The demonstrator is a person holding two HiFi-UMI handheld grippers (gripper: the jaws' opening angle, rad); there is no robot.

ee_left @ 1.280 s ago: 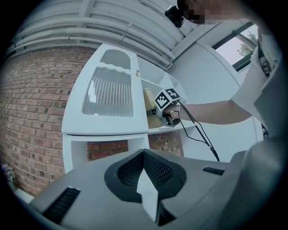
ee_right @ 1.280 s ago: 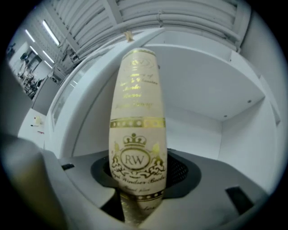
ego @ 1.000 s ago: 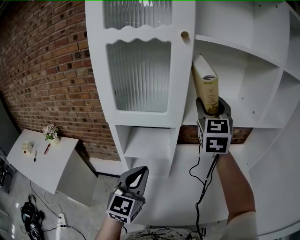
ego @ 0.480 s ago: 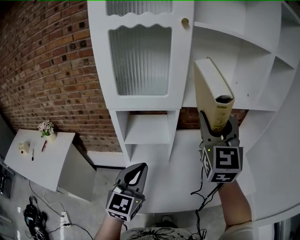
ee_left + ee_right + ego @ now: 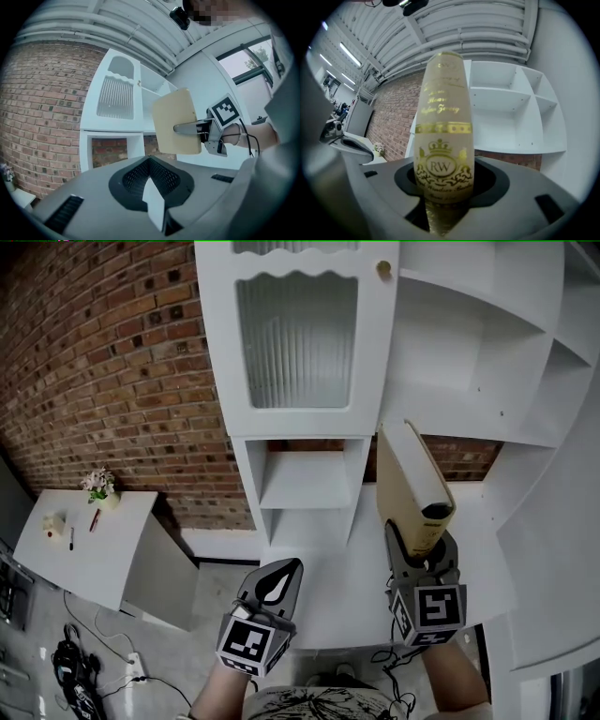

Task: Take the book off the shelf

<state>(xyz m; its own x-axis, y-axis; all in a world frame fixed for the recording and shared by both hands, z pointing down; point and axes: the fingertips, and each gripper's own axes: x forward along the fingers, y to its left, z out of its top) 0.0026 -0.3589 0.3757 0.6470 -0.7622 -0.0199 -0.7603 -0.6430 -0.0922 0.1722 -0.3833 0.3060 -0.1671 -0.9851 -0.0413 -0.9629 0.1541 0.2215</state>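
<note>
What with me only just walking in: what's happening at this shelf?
A person holds a two-jaw tool in each hand. The right tool is shut on the bottom end of a cream book with gold lettering, holding it upright in the air before the white shelf unit, off its boards. The left tool hangs lower to the side, jaws together and empty.
</note>
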